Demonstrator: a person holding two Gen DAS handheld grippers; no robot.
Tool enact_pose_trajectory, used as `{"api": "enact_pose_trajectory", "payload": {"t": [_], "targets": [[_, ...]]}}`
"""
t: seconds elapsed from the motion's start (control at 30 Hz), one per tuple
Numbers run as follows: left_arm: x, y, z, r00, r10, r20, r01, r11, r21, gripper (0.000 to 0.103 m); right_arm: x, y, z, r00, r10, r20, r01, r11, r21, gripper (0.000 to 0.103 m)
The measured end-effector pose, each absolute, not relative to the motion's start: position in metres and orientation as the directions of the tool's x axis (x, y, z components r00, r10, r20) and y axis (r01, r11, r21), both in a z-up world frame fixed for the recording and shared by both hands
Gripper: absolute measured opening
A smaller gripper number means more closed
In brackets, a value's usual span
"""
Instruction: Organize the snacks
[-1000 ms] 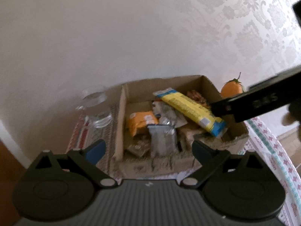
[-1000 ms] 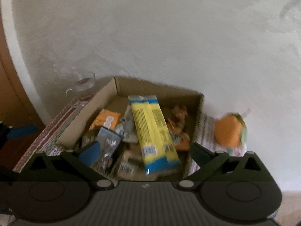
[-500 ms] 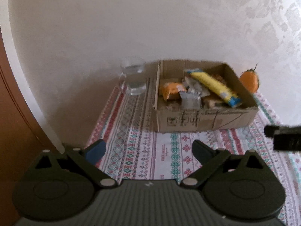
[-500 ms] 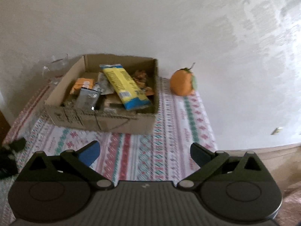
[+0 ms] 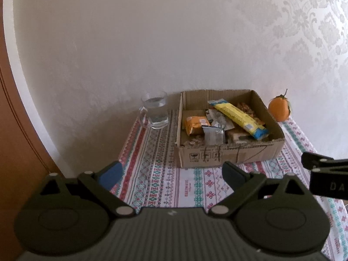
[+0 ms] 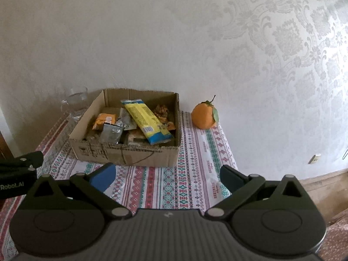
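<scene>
While both claws, left claw (image 5: 170, 174) and right claw (image 6: 167, 175), hang apart and empty, I judge the yellow packet (image 6: 148, 121) light, crinkly, slippery, best pinched mid-length.

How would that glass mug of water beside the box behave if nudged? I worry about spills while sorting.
The glass mug looks about two-thirds full, so it is probably fairly heavy and likelier to slide than tip. A sharp push could still slosh water onto the patterned tablecloth. Being clear glass, it is likely slippery and breakable; its handle faces away from the cardboard box.

Yellow-blue packet (image 6: 146, 121), orange fruit (image 6: 204, 115), patterned tablecloth (image 6: 191, 178)
</scene>
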State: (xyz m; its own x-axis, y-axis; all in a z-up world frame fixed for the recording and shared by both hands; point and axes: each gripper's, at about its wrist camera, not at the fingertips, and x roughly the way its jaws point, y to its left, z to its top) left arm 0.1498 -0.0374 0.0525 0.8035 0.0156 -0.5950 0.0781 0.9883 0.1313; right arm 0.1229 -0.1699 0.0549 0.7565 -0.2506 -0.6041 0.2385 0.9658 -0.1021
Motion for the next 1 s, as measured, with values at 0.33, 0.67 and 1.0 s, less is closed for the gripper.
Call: {"api": "enact_pose_trajectory", "payload": {"t": [0.33,0.67,1.0], "targets": [[0.1479,-0.0407,0.0523,0.808,0.014,-0.589,0.086,0.986,0.142,0.098,0.1207,-0.1746,0.0534,0.759,-0.237,-0.607,0.245,0.967,-0.071,0.103],[0.1454,-0.0434,0.0543,0.809,-0.005,-0.587,0.109,0.984,0.143,0.098,0.1186,-0.1740,0.0544,0.767,-0.228,-0.599,0.237,0.969,-0.065,0.103],[0.1450,-0.0434,0.0563,0.813,-0.010,-0.582,0.112,0.984,0.139,0.098,0.1186,-0.1757,0.0557,0.772,-0.223,-0.595,0.231,0.971,-0.064,0.103]]}}
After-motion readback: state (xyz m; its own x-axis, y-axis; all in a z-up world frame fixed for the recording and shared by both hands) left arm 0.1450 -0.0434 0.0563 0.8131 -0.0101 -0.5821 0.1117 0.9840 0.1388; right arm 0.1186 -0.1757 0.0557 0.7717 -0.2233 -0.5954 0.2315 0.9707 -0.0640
